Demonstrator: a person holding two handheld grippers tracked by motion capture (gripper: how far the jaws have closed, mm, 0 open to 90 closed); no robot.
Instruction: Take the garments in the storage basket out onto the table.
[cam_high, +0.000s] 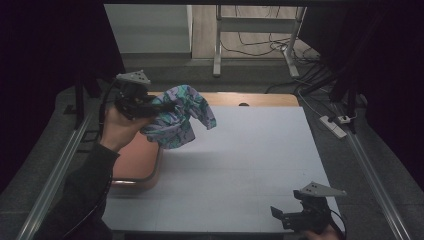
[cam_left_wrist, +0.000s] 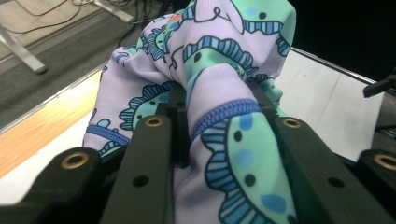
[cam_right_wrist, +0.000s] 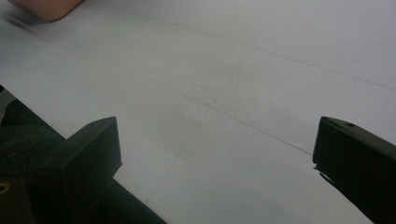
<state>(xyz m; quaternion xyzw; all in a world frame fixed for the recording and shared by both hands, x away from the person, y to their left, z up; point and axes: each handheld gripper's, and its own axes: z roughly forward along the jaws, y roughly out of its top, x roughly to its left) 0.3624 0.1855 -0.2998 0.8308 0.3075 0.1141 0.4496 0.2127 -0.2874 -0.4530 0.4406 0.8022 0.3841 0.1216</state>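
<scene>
The worktop (cam_high: 260, 160) stretches pale and bare under both tools, with a pinkish tray (cam_high: 135, 160) sitting at its near-left edge, directly below the left tool (cam_high: 150, 107). That tool is held up in the air, its jaws clamped on a bunched fold of the cloth (cam_high: 180, 117), a purple and green patterned piece that hangs off the tool's tip toward the worktop's middle and droops down over the tray's far corner without, as far as I can tell, resting on anything. In the left gripper view the cloth (cam_left_wrist: 224, 107) wells up between the two black jaws, a blue hem crossing the gap, so the grip looks firm. The right tool (cam_high: 295, 216) waits low at the near-right edge, jaws apart with nothing between them, well away from the cloth, which lies up and to the left of it; the left hand (cam_high: 117, 130) is plainly the one in charge. I'd judge any next move turns on the cloth's hanging lobe, which points away from the left tool toward the right. What kind of garment it is, crumpled like that, I can't make out, and the right hand is cut off at the bottom edge.
</scene>
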